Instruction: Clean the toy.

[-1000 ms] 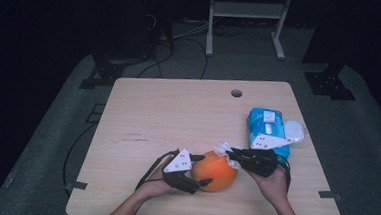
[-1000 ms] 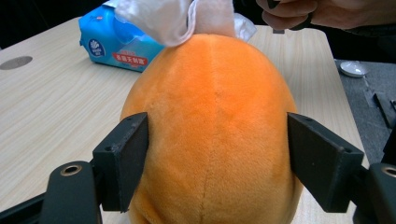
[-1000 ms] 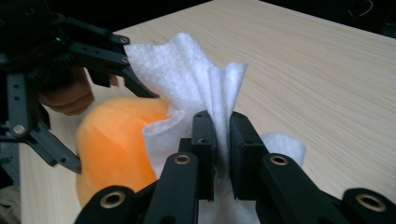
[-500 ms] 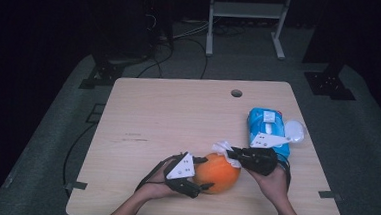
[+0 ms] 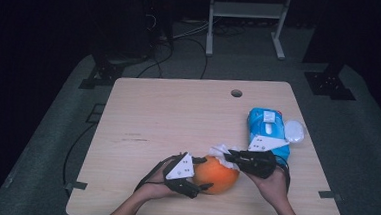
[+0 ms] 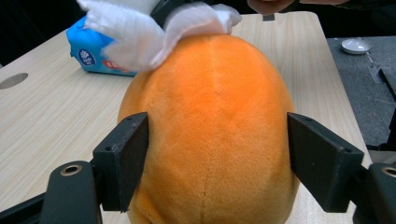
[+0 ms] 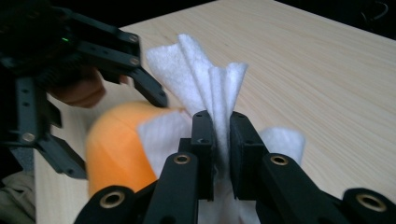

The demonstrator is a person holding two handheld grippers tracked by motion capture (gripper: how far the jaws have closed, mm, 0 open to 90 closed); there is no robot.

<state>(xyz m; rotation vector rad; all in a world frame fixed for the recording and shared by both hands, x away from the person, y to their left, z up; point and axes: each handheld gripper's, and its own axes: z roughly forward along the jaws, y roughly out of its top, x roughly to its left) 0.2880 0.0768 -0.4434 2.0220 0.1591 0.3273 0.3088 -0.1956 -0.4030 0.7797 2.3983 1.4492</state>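
An orange plush ball [image 5: 217, 174] rests on the table near the front edge. My left gripper [image 5: 203, 174] is shut on it from the left, one pad on each side [image 6: 128, 158]. A white wipe [image 5: 220, 151] lies against the top of the ball [image 6: 210, 130]. My right gripper [image 5: 230, 157], reaching in from the right, is shut on the wipe. Its folds [image 7: 210, 79] fan out above the closed jaws of the right gripper [image 7: 222, 135]. In the right gripper view the ball [image 7: 114, 144] sits at the left, under the left gripper [image 7: 93, 51].
A blue pack of wipes [image 5: 267, 127] lies just behind my right hand, with a round white lid [image 5: 294, 130] beside it. The wooden table [image 5: 178, 112] has a cable hole [image 5: 236, 93] near its far edge. Dark floor, cables and a stand lie beyond.
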